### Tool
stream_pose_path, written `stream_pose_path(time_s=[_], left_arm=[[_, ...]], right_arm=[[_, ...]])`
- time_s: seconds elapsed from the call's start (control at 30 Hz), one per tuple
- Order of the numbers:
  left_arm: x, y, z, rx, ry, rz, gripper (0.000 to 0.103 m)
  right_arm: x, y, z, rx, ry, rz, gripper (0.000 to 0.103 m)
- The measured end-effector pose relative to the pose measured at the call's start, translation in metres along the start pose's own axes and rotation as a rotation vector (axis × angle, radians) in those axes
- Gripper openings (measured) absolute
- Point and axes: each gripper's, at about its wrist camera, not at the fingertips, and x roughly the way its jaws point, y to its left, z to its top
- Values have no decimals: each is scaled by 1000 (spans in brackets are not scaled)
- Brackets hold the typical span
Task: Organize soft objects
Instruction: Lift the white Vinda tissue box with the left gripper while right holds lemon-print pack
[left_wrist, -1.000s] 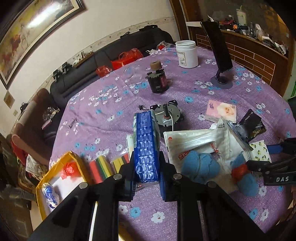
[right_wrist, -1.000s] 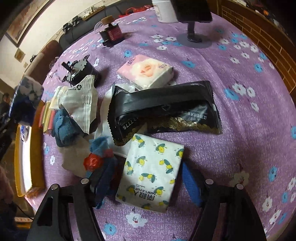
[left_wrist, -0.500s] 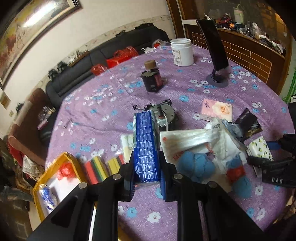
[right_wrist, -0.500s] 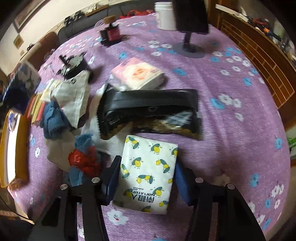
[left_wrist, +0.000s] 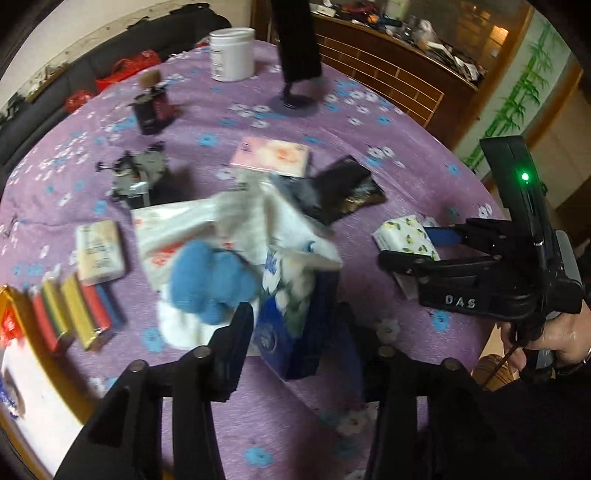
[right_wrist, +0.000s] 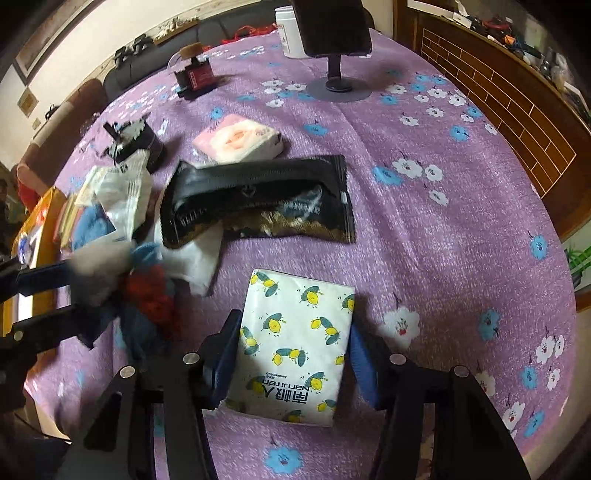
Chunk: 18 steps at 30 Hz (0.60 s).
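Observation:
My left gripper (left_wrist: 295, 332) stands open, and the blue tissue pack (left_wrist: 291, 332) sits tilted between its jaws on the purple cloth, blurred. My right gripper (right_wrist: 295, 354) is shut on the lemon-print tissue pack (right_wrist: 295, 343), which also shows in the left wrist view (left_wrist: 404, 236). A blue plush toy (left_wrist: 210, 284) lies on white plastic bags (left_wrist: 177, 229). A pink tissue pack (right_wrist: 240, 138) and a black foil pouch (right_wrist: 258, 199) lie beyond.
A yellow box (left_wrist: 22, 354) is at the left edge, with coloured sponges (left_wrist: 74, 310) and a soap bar (left_wrist: 99, 253) beside it. A phone stand (right_wrist: 336, 48), white jar (left_wrist: 232, 53), small motor (left_wrist: 138, 175) and dark bottle (left_wrist: 151, 109) stand farther back.
My left gripper swung right and down over the pile and opened; the blue pack now rests loose between its jaws. My right gripper closed on the lemon pack.

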Motion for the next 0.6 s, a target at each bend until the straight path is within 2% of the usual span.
stream_pose_path(time_s=[0.23,0.43,0.53,0.6], left_arm=[[5,1,10,-46,-1,-5,46],[26,-2,14,-43,53,60,48],[36,0,13,-40,64,99,60],[43,2,10,-35,65,106,63]], right_arm=[[-1,-15,-6,2,7,1,59],[-2,-13,-8,-40,3,3,60],[-1,-11,-8,-58,2,-5,60],[0,-9,-8,-73,2,-16,60]])
